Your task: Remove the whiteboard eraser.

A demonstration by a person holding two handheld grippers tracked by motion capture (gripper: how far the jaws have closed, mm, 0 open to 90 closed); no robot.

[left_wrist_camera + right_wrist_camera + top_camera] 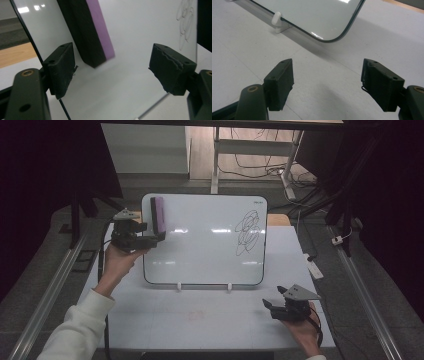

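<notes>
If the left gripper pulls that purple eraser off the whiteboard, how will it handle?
The eraser clings unsupported to the upright whiteboard, so it is probably magnetic and may resist slightly. It looks like a foam block: likely light and a little squashy. The glossy board may let it slide.

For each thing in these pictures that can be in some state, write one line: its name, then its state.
Whiteboard: upright on two clips, scribbled at right.
Eraser: stuck on the board's upper left, not gripped.
Left gripper: open, next to the eraser.
Right gripper: open, over bare table.
</notes>
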